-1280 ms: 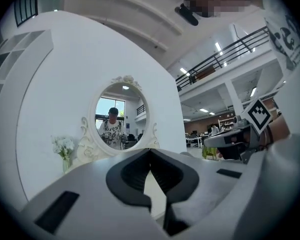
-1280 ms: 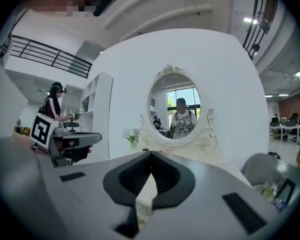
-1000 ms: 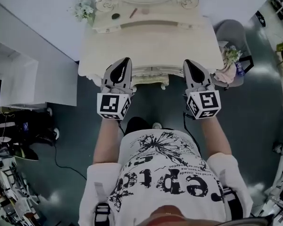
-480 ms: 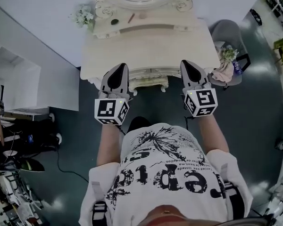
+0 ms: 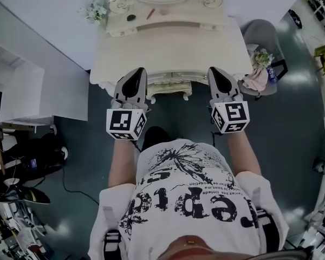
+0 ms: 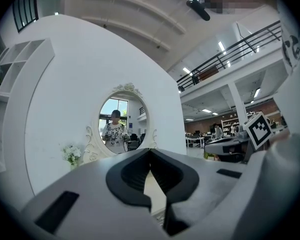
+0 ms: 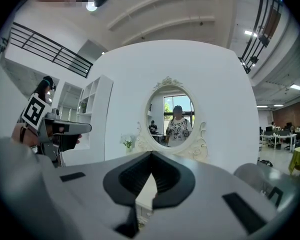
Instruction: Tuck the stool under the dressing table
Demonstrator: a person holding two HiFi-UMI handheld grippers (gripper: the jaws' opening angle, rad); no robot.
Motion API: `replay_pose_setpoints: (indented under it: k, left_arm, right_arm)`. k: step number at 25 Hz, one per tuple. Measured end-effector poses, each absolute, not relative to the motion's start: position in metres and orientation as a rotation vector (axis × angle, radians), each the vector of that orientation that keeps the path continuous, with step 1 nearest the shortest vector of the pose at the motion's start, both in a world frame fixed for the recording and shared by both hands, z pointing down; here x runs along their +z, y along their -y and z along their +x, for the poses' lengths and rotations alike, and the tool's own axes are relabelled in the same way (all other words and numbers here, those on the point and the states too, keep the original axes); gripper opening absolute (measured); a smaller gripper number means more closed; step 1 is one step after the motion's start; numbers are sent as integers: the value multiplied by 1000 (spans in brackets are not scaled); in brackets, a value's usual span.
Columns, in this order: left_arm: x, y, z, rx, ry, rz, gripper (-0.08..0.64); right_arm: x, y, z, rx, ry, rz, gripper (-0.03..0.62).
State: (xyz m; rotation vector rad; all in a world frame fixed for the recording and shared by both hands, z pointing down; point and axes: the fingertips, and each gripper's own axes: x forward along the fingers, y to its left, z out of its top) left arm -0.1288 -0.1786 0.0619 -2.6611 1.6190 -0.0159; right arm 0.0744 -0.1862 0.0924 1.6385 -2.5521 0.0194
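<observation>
The cream dressing table [image 5: 173, 50] stands against the white wall, with its oval mirror [image 6: 121, 116] [image 7: 174, 118] behind it. Under its front edge a carved cream rim with a small leg [image 5: 170, 88] pokes out. It looks like the stool, and the tabletop hides most of it. My left gripper [image 5: 142, 70] [image 6: 150, 150] hovers over the table's front left, jaws shut with nothing between them. My right gripper [image 5: 212, 69] [image 7: 151, 154] hovers over the front right, also shut and empty.
A small flower bunch [image 5: 95, 10] sits on the table's back left corner. A grey chair [image 5: 265, 34] with flowers and cloth stands right of the table. A white shelf unit [image 5: 16, 91] stands at the left. A cable [image 5: 70, 186] lies on the dark floor.
Both grippers have stayed shut over the table's front edge. The head view has drifted a little; the carved rim under the table looks unmoved.
</observation>
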Motion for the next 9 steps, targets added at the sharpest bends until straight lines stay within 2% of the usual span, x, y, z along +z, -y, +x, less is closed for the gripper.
replay_pose_setpoints:
  k: [9]
  left_arm:
    - [67, 165, -122, -47, -1594, -2665, 20]
  right_arm:
    - [101, 172, 69, 41, 2556, 1592, 18]
